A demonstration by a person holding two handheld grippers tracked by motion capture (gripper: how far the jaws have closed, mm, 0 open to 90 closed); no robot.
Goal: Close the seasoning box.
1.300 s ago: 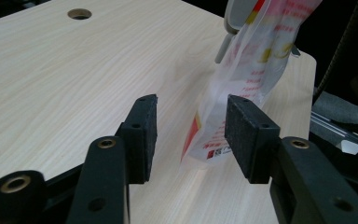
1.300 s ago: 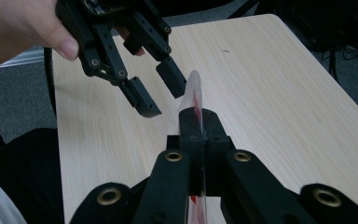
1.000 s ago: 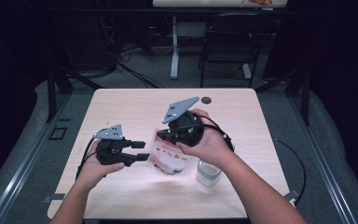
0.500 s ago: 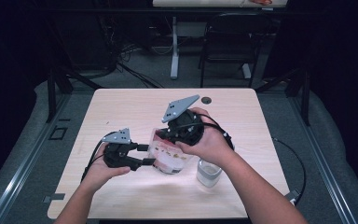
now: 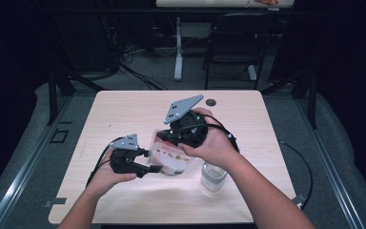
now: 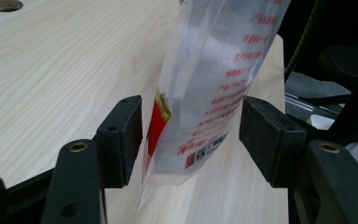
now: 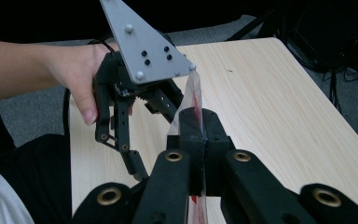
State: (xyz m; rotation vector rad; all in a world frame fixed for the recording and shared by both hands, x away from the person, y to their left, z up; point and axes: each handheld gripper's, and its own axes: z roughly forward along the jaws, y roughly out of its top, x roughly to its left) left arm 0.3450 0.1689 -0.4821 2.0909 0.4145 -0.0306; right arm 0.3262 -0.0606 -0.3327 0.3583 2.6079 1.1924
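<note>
A clear plastic bag (image 5: 174, 160) with red print and some red contents hangs just above the table (image 5: 124, 109). My right gripper (image 5: 164, 138) holds it from above. In the right gripper view the jaws (image 7: 200, 123) are shut flat on the bag's thin top edge (image 7: 192, 93). My left gripper (image 5: 151, 161) reaches in from the left. In the left gripper view its jaws (image 6: 191, 121) stand wide on either side of the bag's lower part (image 6: 214, 84), and the pads (image 6: 123, 135) do not press on it. Those jaws have just been opening.
A glass of clear liquid (image 5: 213, 175) stands on the table right of the bag, under my right wrist. A small round hole (image 5: 211, 102) sits near the table's far edge. Chairs and cables lie on the floor beyond.
My left gripper has edged right, from beside the bag to having its jaws around the bag's lower part. The right gripper has kept its hold and its place.
</note>
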